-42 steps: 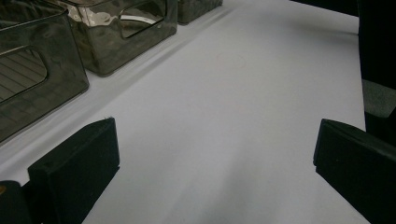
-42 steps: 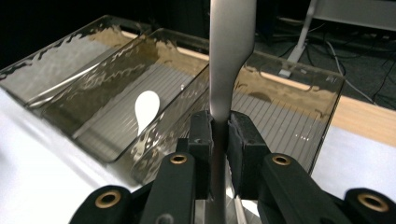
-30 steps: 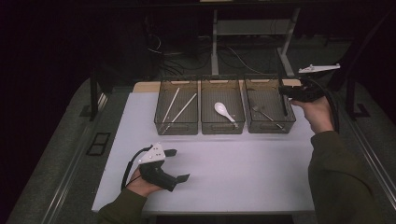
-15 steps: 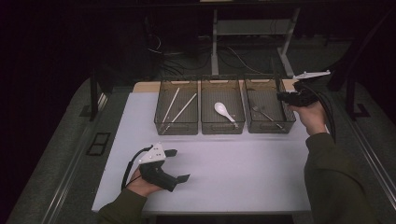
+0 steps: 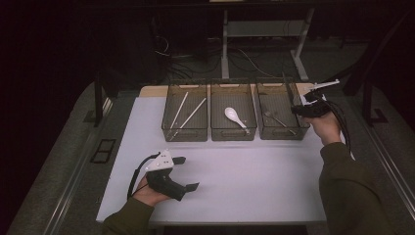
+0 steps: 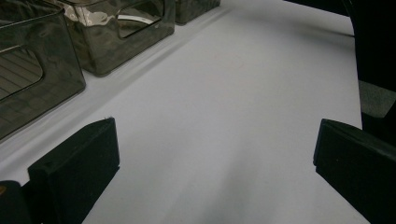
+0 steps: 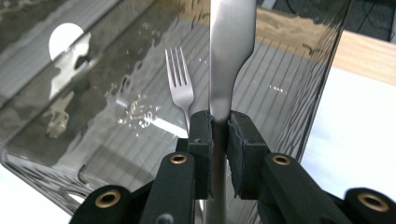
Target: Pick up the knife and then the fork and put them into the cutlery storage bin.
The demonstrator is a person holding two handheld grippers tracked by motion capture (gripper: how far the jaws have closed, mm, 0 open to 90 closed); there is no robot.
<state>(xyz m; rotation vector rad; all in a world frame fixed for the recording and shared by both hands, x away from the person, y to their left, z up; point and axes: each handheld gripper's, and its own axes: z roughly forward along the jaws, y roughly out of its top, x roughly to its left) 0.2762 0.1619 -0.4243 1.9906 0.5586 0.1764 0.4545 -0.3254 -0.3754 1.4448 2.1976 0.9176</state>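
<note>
Three clear smoky bins stand in a row at the back of the white table. The left bin holds chopsticks, the middle bin a white spoon, the right bin a fork. My right gripper hovers at the right bin's right rim, shut on a metal knife that points up over the fork. My left gripper rests open at the front left, nothing between its jaws.
Two of the bins lie left of the left gripper's jaws. A bare wooden strip runs behind the right bin. A white trailing cable hangs by the right hand. The table's edge drops off to the right.
The right gripper has moved left and slightly nearer with the knife, closing on the right bin's rim. The left gripper has barely shifted.
</note>
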